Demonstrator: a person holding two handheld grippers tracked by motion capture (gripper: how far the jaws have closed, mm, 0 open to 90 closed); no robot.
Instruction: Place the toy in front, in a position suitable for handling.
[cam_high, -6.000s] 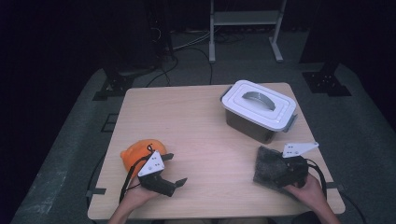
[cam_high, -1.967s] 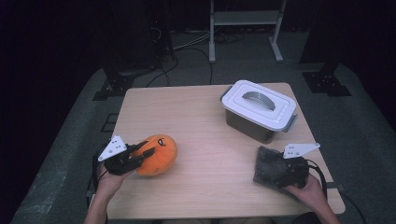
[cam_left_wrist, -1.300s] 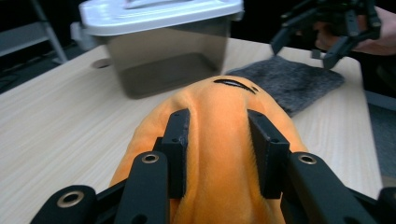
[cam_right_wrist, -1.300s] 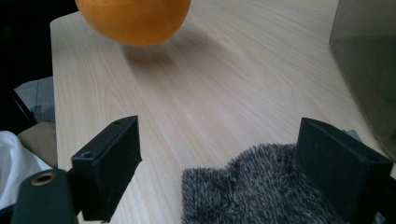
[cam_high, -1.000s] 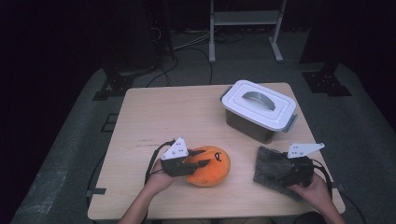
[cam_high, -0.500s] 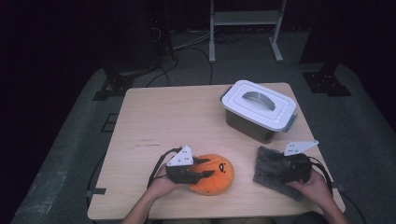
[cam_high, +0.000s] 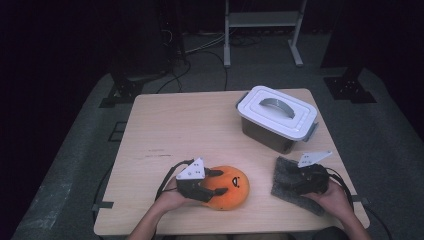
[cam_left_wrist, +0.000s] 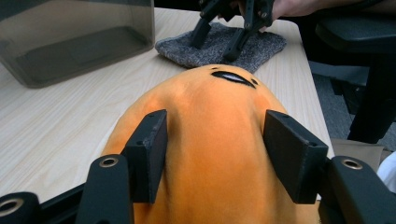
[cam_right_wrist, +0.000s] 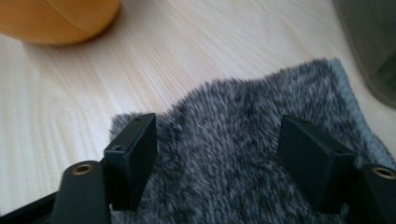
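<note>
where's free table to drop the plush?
Widest bare patch: the table's far-left half, left of the bin and beyond the plush. A narrower strip lies between plush and cloth. The near right is crowded: cloth under the right gripper, with the bin just beyond. The left gripper straddles the plush.

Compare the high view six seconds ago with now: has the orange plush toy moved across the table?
Yes. The orange plush toy, gripped by the left tool, has shifted rightward along the table's near edge, toward the grey cloth, closer to the lidded box.
</note>
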